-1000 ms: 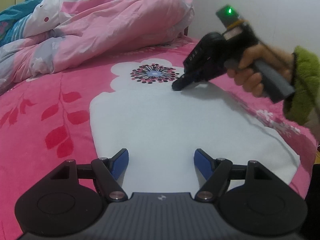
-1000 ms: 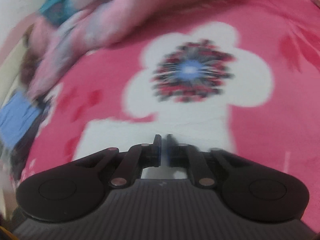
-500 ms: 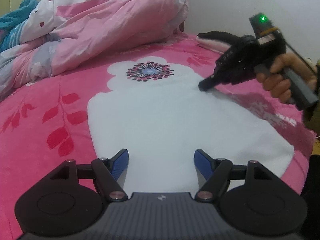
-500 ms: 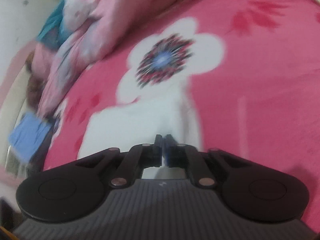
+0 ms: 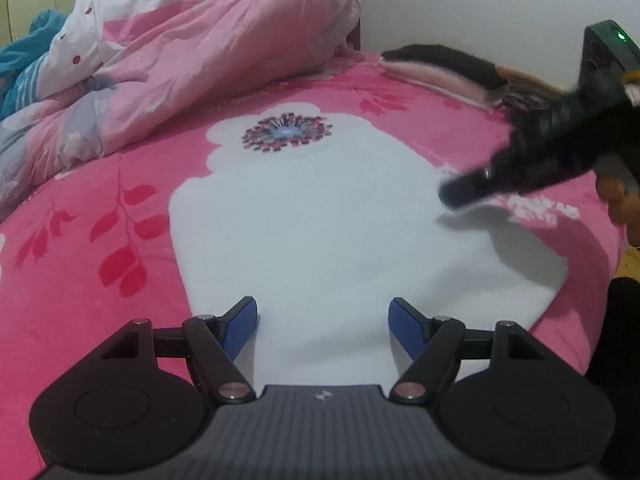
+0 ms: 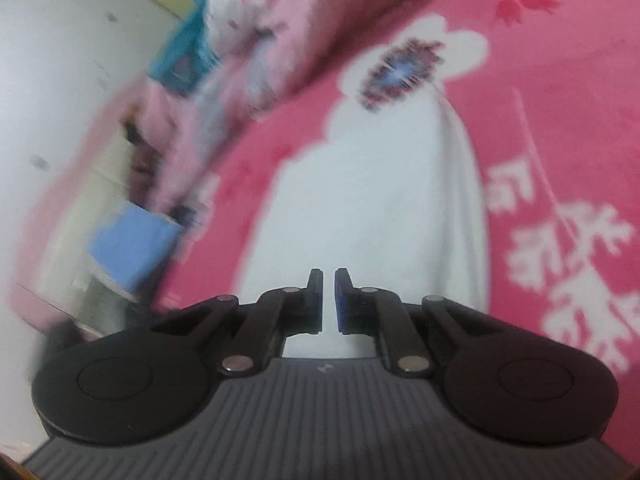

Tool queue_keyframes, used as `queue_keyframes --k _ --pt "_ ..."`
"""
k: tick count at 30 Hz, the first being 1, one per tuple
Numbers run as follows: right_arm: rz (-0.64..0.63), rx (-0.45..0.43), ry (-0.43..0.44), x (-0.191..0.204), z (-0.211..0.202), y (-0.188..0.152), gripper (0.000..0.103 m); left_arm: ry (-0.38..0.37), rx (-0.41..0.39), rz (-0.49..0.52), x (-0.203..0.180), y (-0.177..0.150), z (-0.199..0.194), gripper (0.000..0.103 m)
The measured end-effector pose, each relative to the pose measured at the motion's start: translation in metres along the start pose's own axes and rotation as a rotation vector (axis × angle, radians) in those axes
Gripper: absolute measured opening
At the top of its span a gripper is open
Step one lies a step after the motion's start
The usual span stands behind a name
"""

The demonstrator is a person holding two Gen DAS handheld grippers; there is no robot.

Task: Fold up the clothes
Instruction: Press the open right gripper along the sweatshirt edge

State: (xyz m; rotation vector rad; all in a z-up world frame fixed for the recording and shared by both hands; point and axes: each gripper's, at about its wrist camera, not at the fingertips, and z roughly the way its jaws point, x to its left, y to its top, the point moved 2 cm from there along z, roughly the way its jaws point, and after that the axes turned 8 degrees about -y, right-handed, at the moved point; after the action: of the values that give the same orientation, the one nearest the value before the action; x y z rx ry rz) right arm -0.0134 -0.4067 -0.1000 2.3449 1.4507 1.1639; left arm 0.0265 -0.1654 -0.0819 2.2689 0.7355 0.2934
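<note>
Left wrist view is showing the left tool (image 5: 324,316) with its blue-padded fingers (image 5: 240,328) standing wide apart and holding nothing, hovering low over the near end of a white garment (image 5: 320,216). That garment is lying flat and smooth on a bed covered by a pink floral blanket (image 5: 80,248); it is running lengthwise away from the camera, its far end reaching up to a large white flower print with a dark centre (image 5: 286,134). A crumpled pink and white quilt (image 5: 192,52) is piled at the far left of the bed, with some teal fabric (image 5: 28,52) behind it. At the right, the right tool (image 5: 460,196) is appearing as a blurred black shape angling down, its tip sitting just above the right edge of the white garment and casting a shadow on it; part of a hand (image 5: 618,200) is gripping its handle at the frame edge. A dark and pale folded item (image 5: 440,68) is lying at the far right of the bed.

Right wrist view, heavily blurred, is showing the right tool (image 6: 329,300) with its fingers nearly together, only a narrow slit between them, and nothing caught there. Beyond them the white garment (image 6: 360,200) is stretching toward the flower print (image 6: 404,72), with the pink floral blanket (image 6: 560,140) to the right and a blue object (image 6: 132,248) at the left edge.
</note>
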Motion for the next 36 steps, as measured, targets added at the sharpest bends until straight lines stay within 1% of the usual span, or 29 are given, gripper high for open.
queue_keyframes --k 1,3,6,8,10,12,14,15,21,29,36 --pt "-0.007 -0.013 -0.020 0.002 -0.003 -0.003 0.007 0.009 0.000 0.005 -0.001 0.000 0.000 0.074" --pt "-0.010 -0.040 -0.016 0.006 -0.013 -0.007 0.007 0.009 -0.008 0.005 -0.004 0.000 -0.006 0.074" --pt "-0.058 -0.085 0.003 0.022 -0.030 -0.015 0.007 0.007 -0.025 0.000 -0.006 0.000 -0.014 0.074" --pt "-0.088 -0.100 0.003 0.026 -0.037 -0.021 0.008 0.008 -0.025 -0.005 -0.005 0.000 -0.014 0.074" --pt "-0.103 -0.096 -0.006 0.028 -0.034 -0.027 0.008 0.012 -0.017 -0.009 -0.004 -0.001 -0.011 0.074" --pt "-0.112 -0.088 -0.051 0.026 -0.025 -0.033 0.008 0.016 -0.010 -0.011 -0.003 -0.002 -0.007 0.074" --pt "-0.120 -0.080 -0.100 0.024 -0.015 -0.038 0.006 0.019 -0.009 -0.008 -0.002 -0.004 -0.005 0.074" --pt "-0.117 -0.081 -0.105 0.023 -0.014 -0.041 0.006 0.019 -0.009 -0.005 -0.002 -0.004 -0.005 0.074" --pt "-0.117 -0.116 -0.093 0.030 -0.024 -0.041 0.009 0.021 -0.017 -0.015 0.000 -0.004 -0.008 0.074" --pt "-0.107 -0.104 -0.102 0.026 -0.018 -0.045 0.009 0.021 -0.021 -0.007 -0.003 -0.002 -0.012 0.074" --pt "-0.119 -0.112 -0.112 0.031 -0.021 -0.044 0.011 0.027 -0.078 -0.013 0.000 0.005 -0.029 0.074"
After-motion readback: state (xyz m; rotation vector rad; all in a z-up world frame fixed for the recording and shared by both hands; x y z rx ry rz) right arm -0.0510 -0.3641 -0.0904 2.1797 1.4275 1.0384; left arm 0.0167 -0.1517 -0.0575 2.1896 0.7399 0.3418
